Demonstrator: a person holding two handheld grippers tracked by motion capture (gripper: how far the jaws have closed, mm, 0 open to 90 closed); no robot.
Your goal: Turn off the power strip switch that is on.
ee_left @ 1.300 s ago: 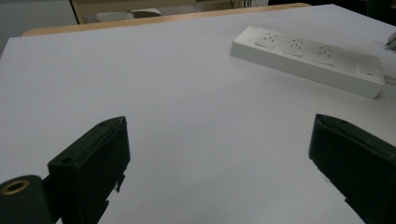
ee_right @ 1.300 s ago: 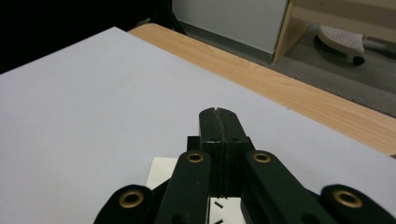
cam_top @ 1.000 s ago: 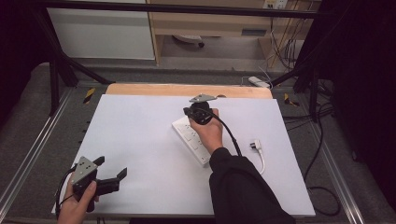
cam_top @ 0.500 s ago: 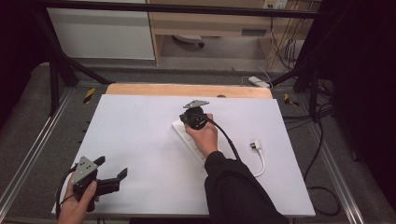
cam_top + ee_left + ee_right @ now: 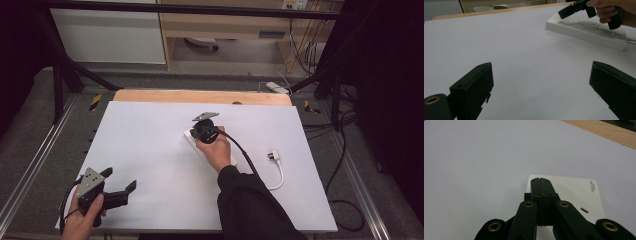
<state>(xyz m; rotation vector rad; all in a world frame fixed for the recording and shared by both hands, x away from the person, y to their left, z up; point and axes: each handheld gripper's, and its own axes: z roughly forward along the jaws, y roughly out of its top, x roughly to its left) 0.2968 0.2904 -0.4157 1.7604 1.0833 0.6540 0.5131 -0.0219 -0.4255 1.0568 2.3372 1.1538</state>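
Observation:
A white power strip (image 5: pixel 189 135) lies slantwise at the middle of the white table (image 5: pixel 150 140). Its socket face (image 5: pixel 586 31) points up and its brand corner (image 5: pixel 576 187) shows under my right gripper. My right gripper (image 5: pixel 200 131) is shut with nothing between its jaws, and its tips (image 5: pixel 540 180) are over the strip's far end. I cannot tell whether they touch it. A hand holds it over the strip (image 5: pixel 574 7). My left gripper (image 5: pixel 120 178) stands open at the near left, its jaws (image 5: pixel 541 70) wide apart over bare table.
A white plug (image 5: pixel 272 156) with its white cable (image 5: pixel 278 177) lies on the table to the right of the strip. A wooden board edge (image 5: pixel 200 96) runs along the table's far side. Black cables hang off the right side (image 5: pixel 345 165).
My right gripper has shifted a little to the left and toward the near side along the strip. The left gripper has stayed put.

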